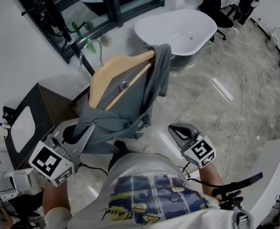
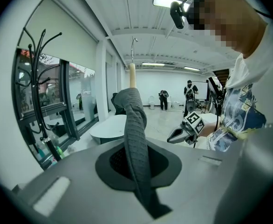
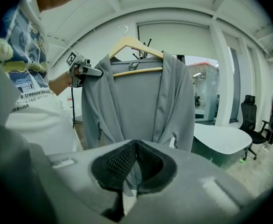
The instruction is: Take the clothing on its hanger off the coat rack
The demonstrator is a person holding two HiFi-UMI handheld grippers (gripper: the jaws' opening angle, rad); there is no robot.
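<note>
A grey garment (image 1: 156, 80) hangs on a wooden hanger (image 1: 116, 75) in front of me, tilted. Its metal hook (image 3: 122, 29) is free in the air, off the black coat rack (image 1: 54, 13) by the window. My left gripper (image 1: 85, 130) is shut on the garment's shoulder. In the left gripper view a strip of that cloth (image 2: 134, 120) runs up through the closed jaws of the left gripper (image 2: 137, 167). My right gripper (image 1: 172, 128) is shut, to the right of the garment and apart from it. From the right gripper (image 3: 135, 162) the garment (image 3: 136, 106) hangs straight ahead.
A white bathtub (image 1: 178, 27) stands behind the garment. At left is a dark cabinet (image 1: 49, 104) with a basin. A cable (image 1: 238, 109) trails over the marble floor, with an office chair (image 1: 221, 8) beyond. People (image 2: 163, 99) stand far off.
</note>
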